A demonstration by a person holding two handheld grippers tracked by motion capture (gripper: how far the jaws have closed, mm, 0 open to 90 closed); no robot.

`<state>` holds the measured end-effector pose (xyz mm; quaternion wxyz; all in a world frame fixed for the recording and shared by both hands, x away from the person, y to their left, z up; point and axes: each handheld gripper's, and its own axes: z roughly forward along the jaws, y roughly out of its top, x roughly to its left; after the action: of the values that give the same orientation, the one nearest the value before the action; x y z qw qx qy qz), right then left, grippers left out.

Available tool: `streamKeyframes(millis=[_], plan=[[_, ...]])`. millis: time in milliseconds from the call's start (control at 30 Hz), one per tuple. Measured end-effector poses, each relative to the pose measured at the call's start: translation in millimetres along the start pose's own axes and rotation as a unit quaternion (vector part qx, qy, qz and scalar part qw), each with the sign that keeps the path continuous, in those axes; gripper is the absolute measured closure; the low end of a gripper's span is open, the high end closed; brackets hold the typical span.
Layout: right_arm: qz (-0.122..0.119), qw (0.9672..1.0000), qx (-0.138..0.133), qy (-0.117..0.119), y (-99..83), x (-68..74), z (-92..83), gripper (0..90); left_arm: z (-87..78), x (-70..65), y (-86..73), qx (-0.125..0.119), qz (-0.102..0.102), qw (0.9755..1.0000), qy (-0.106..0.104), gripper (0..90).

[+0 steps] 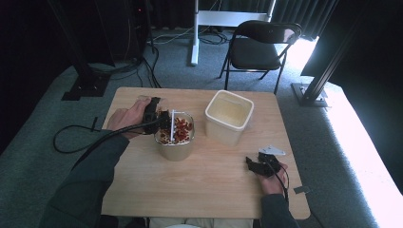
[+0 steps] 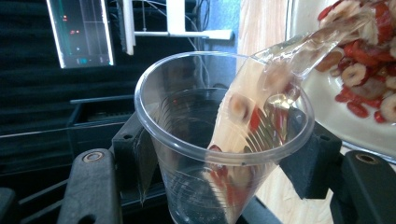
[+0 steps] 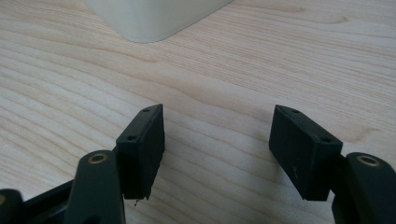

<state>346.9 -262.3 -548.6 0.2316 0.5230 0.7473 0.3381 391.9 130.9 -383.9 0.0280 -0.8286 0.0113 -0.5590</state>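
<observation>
Thin clear plastic cup (image 2: 219,144) clamped between left claw (image 2: 219,163) pads, tipped over the glass bowl (image 1: 175,147) of dried red fruit slices (image 1: 182,129) near worktop (image 1: 214,180) centre, about 9 o'clock from the cream tub (image 1: 228,118). Probably featherlight, flimsy, slick: best gripped low on the wall, gently, or crushed. Right claw (image 3: 217,149) wide open, holding nothing, parked at 4 o'clock. Left gripper view good for slices inside the cup; high view for layout.
</observation>
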Motion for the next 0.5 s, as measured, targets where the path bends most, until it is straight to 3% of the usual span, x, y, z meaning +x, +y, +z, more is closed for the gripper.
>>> streamKeyframes(millis=[200, 500], plan=[[0.0, 1.0, 0.0, 0.0, 0.0, 0.0, 0.0, 35.1, -1.3, -4.2, 4.1, 0.006, 0.028, 0.9995, 0.013, 35.9], [0.0, 1.0, 0.0, 0.0, 0.0, 0.0, 0.0, 35.1, -2.1, -5.1, 6.5, 0.006, 0.036, 0.9992, 0.018, 36.0]])
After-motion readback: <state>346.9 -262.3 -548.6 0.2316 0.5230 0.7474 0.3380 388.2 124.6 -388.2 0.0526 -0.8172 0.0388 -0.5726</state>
